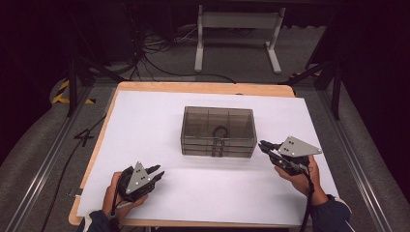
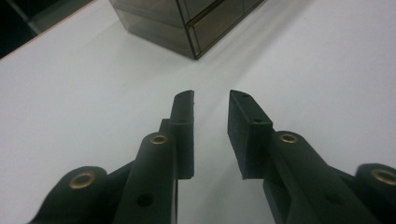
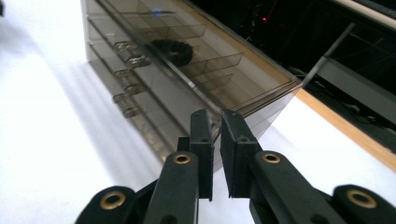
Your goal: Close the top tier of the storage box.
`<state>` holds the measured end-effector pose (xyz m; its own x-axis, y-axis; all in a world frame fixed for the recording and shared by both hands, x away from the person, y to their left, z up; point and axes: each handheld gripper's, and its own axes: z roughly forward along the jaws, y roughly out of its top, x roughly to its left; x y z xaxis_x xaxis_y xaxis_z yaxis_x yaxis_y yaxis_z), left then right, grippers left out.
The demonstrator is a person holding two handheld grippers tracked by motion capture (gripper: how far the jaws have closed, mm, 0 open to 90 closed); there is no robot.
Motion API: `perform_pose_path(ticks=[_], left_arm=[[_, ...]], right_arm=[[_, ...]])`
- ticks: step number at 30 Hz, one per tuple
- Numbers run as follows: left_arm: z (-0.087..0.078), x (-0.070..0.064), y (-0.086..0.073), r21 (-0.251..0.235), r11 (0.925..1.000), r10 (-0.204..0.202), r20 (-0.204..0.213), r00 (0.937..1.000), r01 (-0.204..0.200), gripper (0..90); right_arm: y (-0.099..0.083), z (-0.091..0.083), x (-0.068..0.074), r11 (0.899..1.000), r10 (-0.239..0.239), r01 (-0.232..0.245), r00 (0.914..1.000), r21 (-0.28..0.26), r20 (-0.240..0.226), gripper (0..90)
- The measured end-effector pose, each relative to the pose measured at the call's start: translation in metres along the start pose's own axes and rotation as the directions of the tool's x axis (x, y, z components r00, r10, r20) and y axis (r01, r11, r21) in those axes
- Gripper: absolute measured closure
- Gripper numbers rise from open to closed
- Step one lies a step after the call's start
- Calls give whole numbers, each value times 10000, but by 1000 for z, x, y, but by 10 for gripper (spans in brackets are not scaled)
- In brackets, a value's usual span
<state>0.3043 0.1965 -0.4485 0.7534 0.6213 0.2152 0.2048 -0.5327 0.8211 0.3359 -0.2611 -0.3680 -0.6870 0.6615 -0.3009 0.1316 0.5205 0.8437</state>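
A smoky see-through drawer box (image 1: 218,131) stands in the middle of the white sheet, its drawer handles (image 1: 217,147) facing me. A black ring (image 1: 221,131) lies in one of its upper compartments and shows through the lid (image 3: 172,50). My left gripper (image 1: 157,171) rests low at the front left, well short of the box, jaws open and empty (image 2: 211,95). My right gripper (image 1: 262,145) hovers just off the box's front right corner (image 3: 261,100), its jaws nearly together with only a thin slit and nothing between them (image 3: 217,114).
The white sheet (image 1: 145,121) covers a wooden table (image 1: 193,87). Beyond the far edge are a white stand's legs (image 1: 237,43), cables (image 1: 159,53) and dark floor. In the left gripper view the box's corner (image 2: 187,28) lies ahead.
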Motion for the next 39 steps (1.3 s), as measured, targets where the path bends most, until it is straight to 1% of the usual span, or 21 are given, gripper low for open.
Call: perform_pose_path(ticks=[1, 3, 5, 6, 11, 13, 15, 16, 18, 19, 21, 24, 25, 28, 29, 31, 33, 35, 36, 39], left_arm=[[-2, 1, -2, 61, 10000, 13, -41, 10000, -13, 716], [-5, 2, -5, 98, 9999, -28, -89, 10000, 29, 711], [-9, 4, -8, 126, 9999, -49, -188, 9998, 52, 705], [-11, 5, -10, 115, 9998, -149, -193, 9997, 151, 700], [-20, 10, -19, 249, 9994, -241, -290, 9993, 248, 680], [-23, 12, -23, 267, 9991, -333, -370, 9988, 343, 673], [-26, 14, -27, 344, 9986, -382, -343, 9987, 394, 665], [-27, 15, -28, 334, 9987, -374, -395, 9985, 387, 662], [-30, 16, -31, 335, 9983, -472, -331, 9983, 483, 655], [-31, 16, -32, 377, 9979, -509, -364, 9980, 522, 652], [-33, 18, -36, 513, 9977, -413, -470, 9980, 437, 641], [-36, 21, -41, 525, 9967, -595, -527, 9968, 622, 641], [-37, 22, -42, 586, 9963, -589, -555, 9967, 622, 639], [-39, 25, -47, 681, 9954, -631, -724, 9954, 681, 621], [-41, 26, -48, 707, 9945, -714, -783, 9944, 770, 612], [-44, 28, -50, 629, 9943, -809, -839, 9932, 863, 595], [-46, 29, -52, 661, 9935, -867, -835, 9927, 924, 581], [-49, 30, -54, 492, 9938, -958, -816, 9921, 1000, 562], [-49, 30, -55, 484, 9933, -1006, -779, 9919, 1046, 559], [-50, 30, -56, 394, 9930, -1082, -717, 9915, 1113, 523]], right_arm=[[-2, -1, 1, 10000, 24, -24, 10000, 59, -26, 827], [-6, -4, 3, 9998, -81, 83, 9999, 152, -122, 816], [-9, -6, 5, 9997, -85, 87, 9999, 222, -88, 808], [-11, -8, 6, 9997, -47, 50, 9999, 240, -101, 802], [-20, -14, 7, 9995, 43, -43, 10000, 304, -20, 781], [-24, -16, 8, 9994, 87, -86, 10000, 345, -21, 763], [-29, -17, 8, 9994, 69, -65, 9999, 339, -111, 754], [-31, -17, 7, 9992, 104, -100, 9999, 389, -103, 751], [-36, -18, 7, 9986, 160, -153, 9998, 501, -128, 747], [-37, -19, 7, 9986, 159, -152, 9998, 511, -126, 746], [-41, -21, 7, 9984, 197, -192, 9998, 540, -97, 736], [-48, -25, 6, 9975, 326, -321, 9994, 625, -64, 719], [-51, -26, 6, 9973, 335, -331, 9994, 659, -48, 714], [-60, -28, 7, 9959, 385, -386, 9993, 822, 28, 691], [-63, -30, 7, 9953, 411, -421, 9991, 872, 127, 691], [-70, -32, 6, 9935, 556, -573, 9983, 986, 198, 666], [-75, -35, 6, 9918, 700, -729, 9971, 1045, 306, 658], [-81, -38, 5, 9916, 770, -797, 9966, 1015, 300, 642], [-84, -41, 5, 9911, 828, -858, 9960, 1015, 331, 633], [-92, -46, 5, 9905, 959, -976, 9951, 966, 222, 589]])
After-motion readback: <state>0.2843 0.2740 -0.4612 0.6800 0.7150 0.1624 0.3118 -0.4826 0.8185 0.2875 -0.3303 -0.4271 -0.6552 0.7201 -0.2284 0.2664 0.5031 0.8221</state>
